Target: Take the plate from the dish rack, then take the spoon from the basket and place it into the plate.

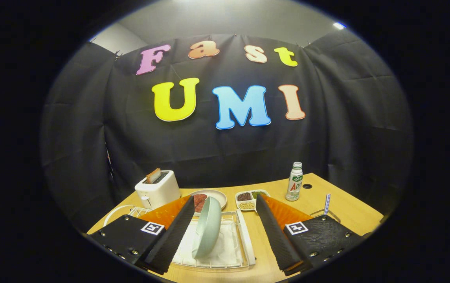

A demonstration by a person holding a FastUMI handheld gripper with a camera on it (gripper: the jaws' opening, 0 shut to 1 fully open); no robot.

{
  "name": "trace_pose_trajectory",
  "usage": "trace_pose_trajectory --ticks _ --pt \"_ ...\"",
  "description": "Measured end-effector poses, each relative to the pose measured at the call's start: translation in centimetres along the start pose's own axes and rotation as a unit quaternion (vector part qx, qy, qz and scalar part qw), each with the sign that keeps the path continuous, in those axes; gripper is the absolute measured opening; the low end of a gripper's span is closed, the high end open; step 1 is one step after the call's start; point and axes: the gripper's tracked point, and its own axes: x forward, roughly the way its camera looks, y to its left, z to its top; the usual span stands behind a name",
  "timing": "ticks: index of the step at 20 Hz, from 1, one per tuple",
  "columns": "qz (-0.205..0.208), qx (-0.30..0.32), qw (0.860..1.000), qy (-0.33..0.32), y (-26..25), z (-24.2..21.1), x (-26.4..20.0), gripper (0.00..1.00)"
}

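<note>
**Lining up on the plate before I close**

I have the tongs [223, 220] spread wide, holding nothing, and the pale green plate [208, 228] stands on edge between the two fingers, nearer the left one. It sits upright in the white wire dish rack [244, 239], leaning a little, with its hollow face turned toward the right finger. No finger touches it yet as far as I can tell; the left finger's inner face looks just beside the plate's back, while the right finger is well apart from it.

The step in hand, as I judge it, is the first one: getting the plate out of the rack. To do it well I want to shift the tongs a little to the left so the rim sits midway between the fingers, then close slowly on the upper part of the rim. A plate on edge is thin and smooth, so I expect it to twist or slip if I catch it off-centre. Once gripped, I would lift straight up until it is free of the wires, since dragging it sideways could snag the rack and pull it across the desk [346, 212].

Beyond the fingertips there is a second plate [213, 196] with something dark red on it, a small divided dish [251, 199] of beans, a toaster [157, 189] off past the left finger and a bottle [294, 181] past the right. The spoon's blue checked handle [327, 203] pokes up beyond the right finger, which I take to be where the basket is. That comes afterwards.
</note>
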Motion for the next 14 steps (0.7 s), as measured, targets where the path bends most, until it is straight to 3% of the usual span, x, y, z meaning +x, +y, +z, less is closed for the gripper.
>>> trace_pose_trajectory --ticks 5,7,11,13,14 --pt "-0.002 0.026 0.998 0.056 1.3 -3.7 3.9 0.97" --pt "0.003 0.034 0.996 0.081 1.9 -5.3 5.1 0.9" --pt "0.015 0.05 0.989 0.138 2.7 -8.7 7.5 0.9" --pt "0.024 0.056 0.986 0.157 3.2 -9.9 8.5 0.79" --pt "0.031 0.06 0.983 0.169 3.6 -10.6 9.0 0.79"
